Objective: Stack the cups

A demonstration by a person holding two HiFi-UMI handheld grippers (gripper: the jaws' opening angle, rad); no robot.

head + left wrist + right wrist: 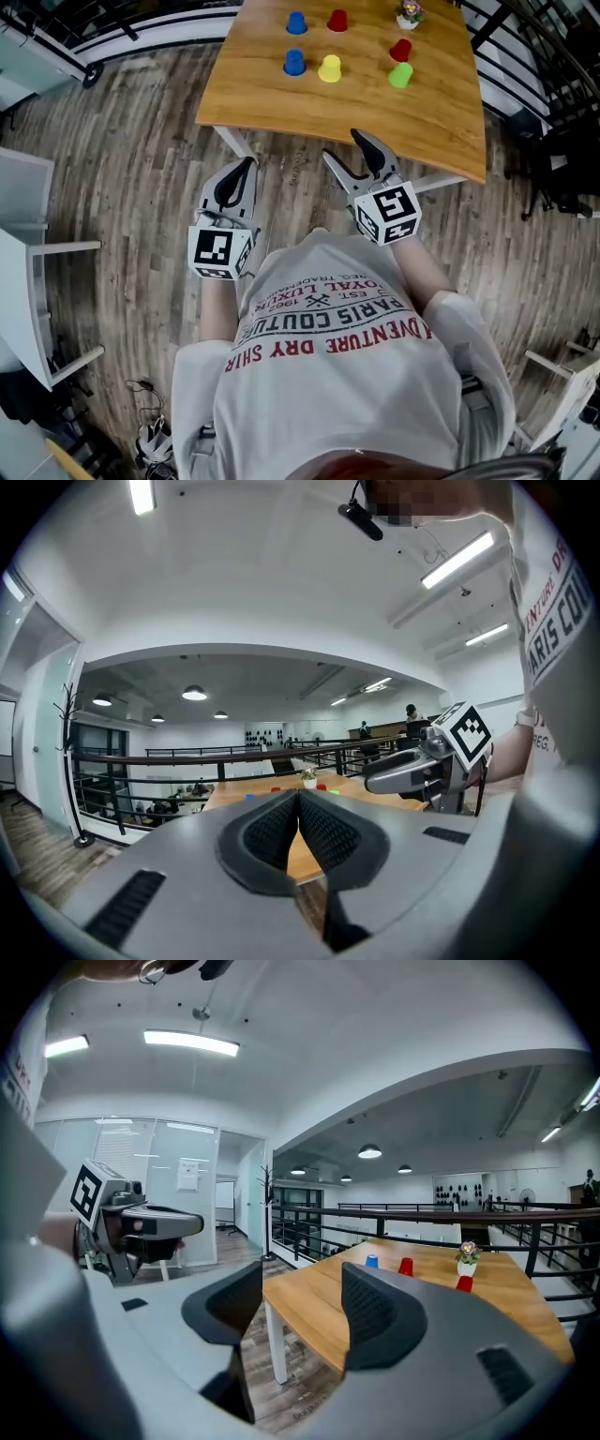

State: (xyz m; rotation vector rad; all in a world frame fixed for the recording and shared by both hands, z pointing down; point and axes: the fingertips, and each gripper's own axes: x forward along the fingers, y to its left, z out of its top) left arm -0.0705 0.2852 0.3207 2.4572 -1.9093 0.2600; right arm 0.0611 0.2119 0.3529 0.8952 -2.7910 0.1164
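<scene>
A: How do the jaws of the left gripper (248,165) stand?

B: Pressed together. In its own view the ribbed pads (267,834) meet at the tips with nothing between them. The tips hang over the plank floor (141,141), short of the near edge of the wooden table (281,108).

A: And the right gripper (342,145)?

B: Its jaws are spread wide and hold nothing. In its view only the table's near corner shows through the gap between them.

A: Where are the cups?

B: All on the table, well ahead of both pairs of jaws, upside down and apart from one another. None is stacked. Ahead of the left jaws and a little to their right stand the near blue cup (294,62) and, beyond it, the far blue cup (296,22). Just right of the near blue one is the yellow cup (329,68), with the far red cup (337,20) beyond it.

A: And farther right?

B: The green cup (400,75), with the near red cup (401,50) close behind it. Past those, farthest from the jaws, sits a small flower pot (409,13).
</scene>
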